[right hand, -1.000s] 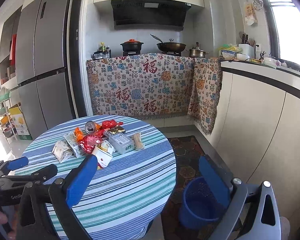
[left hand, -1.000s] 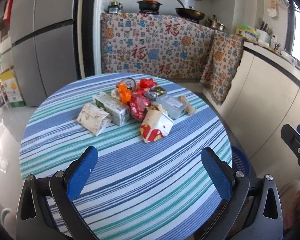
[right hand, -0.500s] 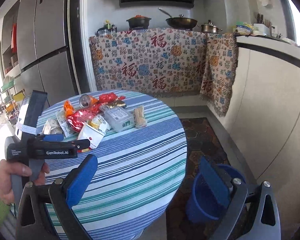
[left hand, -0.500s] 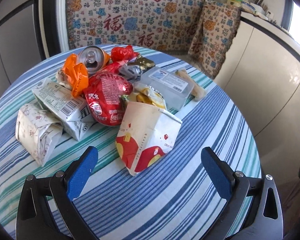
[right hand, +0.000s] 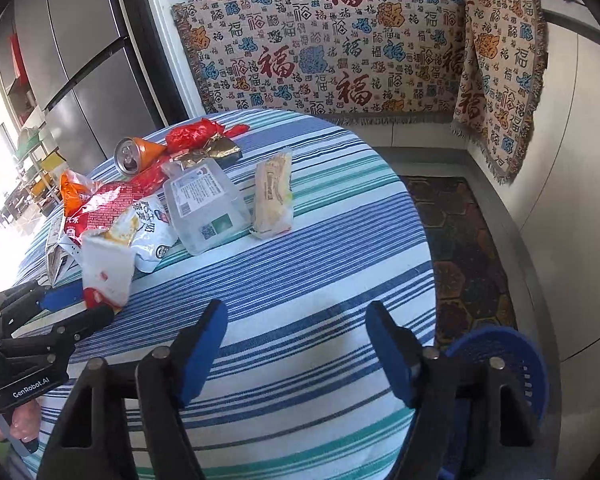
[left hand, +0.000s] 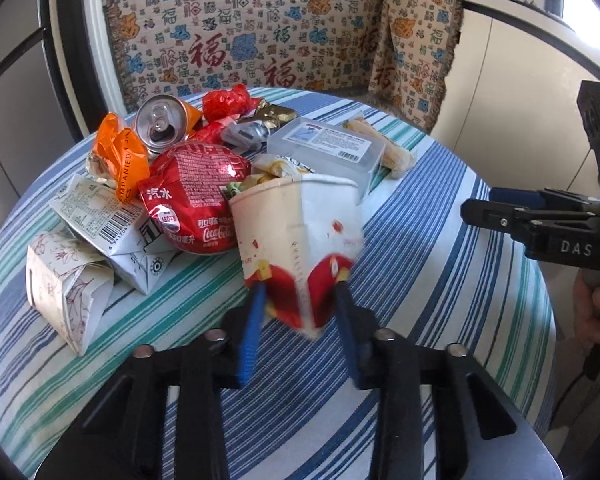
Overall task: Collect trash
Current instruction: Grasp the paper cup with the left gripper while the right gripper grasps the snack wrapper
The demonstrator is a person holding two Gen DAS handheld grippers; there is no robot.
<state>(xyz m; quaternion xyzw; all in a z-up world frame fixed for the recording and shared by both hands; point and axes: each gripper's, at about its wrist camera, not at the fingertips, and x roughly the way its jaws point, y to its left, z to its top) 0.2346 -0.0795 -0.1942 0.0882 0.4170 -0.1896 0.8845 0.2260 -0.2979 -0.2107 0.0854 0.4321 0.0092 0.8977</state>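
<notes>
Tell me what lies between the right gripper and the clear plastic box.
Only bare striped tablecloth. In the right wrist view, nothing lies between the right gripper, its jaws closing on nothing, and the clear plastic box.

Grippers: two, the left gripper [left hand: 300, 300] and the right gripper [right hand: 296, 344]
Table: one round table [right hand: 300, 280] with a striped cloth
Paper cup: one crushed cup [left hand: 296, 240], white and red
Can: one can [left hand: 160, 126], lying on its side
Red bags: two, a big red bag [left hand: 196, 196] and a small red wrapper [left hand: 228, 102]
Orange bag: one orange bag [left hand: 122, 160]
Cartons: two squashed cartons, one printed carton [left hand: 104, 224] and one pale carton [left hand: 64, 288]
Clear box: one box [left hand: 324, 152]
Long pack: one pack [right hand: 274, 196]
Gold wrapper: one [right hand: 220, 150]
Blue bin: one bin [right hand: 500, 356] on the floor
Patterned cloths: two cloths, a wide cloth [right hand: 320, 48] and a narrow cloth [right hand: 500, 72]
</notes>
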